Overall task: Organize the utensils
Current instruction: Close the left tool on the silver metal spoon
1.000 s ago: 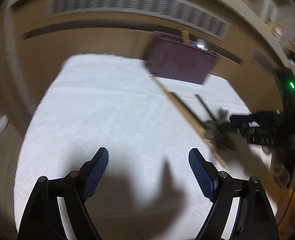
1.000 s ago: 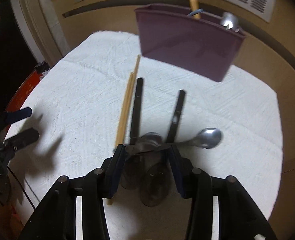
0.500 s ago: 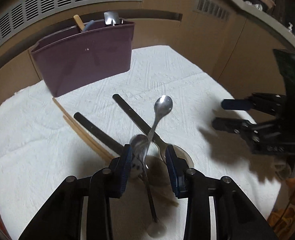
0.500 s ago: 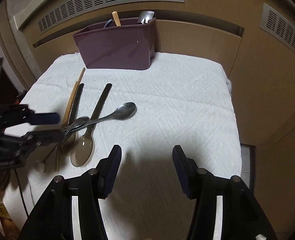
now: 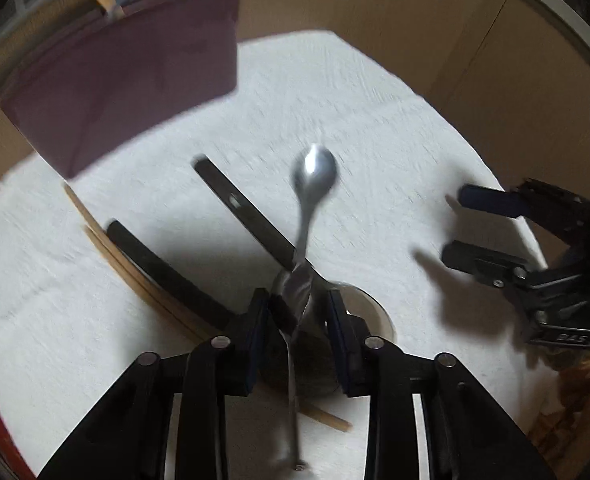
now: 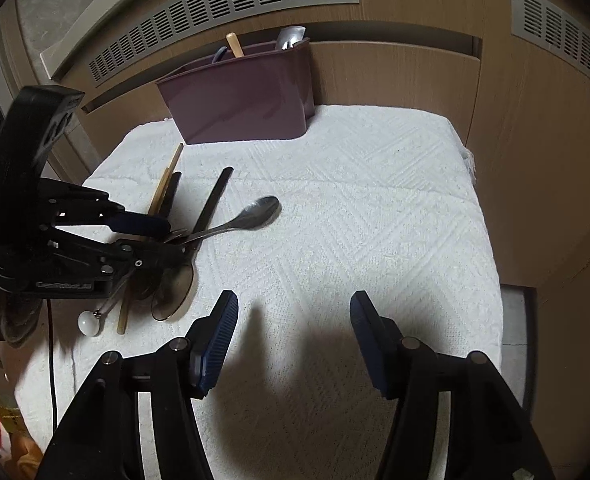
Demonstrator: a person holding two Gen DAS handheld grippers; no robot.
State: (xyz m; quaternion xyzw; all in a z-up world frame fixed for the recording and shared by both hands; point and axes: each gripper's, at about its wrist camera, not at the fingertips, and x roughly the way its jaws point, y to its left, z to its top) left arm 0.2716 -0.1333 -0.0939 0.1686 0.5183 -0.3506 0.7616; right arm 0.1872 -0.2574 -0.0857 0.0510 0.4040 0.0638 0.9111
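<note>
A: Starting at the left, what lies on the white cloth [image 6: 367, 216]?

B: A pair of wooden chopsticks [image 6: 163, 192] lies at the left edge, with two black-handled spoons [image 6: 215, 200] just beside them, all pointing toward the maroon utensil caddy [image 6: 239, 100] at the back of the cloth. The caddy already has a wooden handle and a metal utensil standing in it.

A: And the left gripper [image 5: 297, 312]?

B: It points steeply down over that cluster. Its jaws are closing, and the handle of the metal spoon [image 5: 315, 176] runs between the blue pads. The left pad looks to be against the handle, but blur hides whether the right one touches. The spoon's bowl sticks out ahead, tilted up off the cloth in the right wrist view.

A: What is further right?

B: The right gripper [image 6: 293, 336] hangs over bare cloth, well apart from the utensils. Its jaws are opening with nothing between them.
</note>
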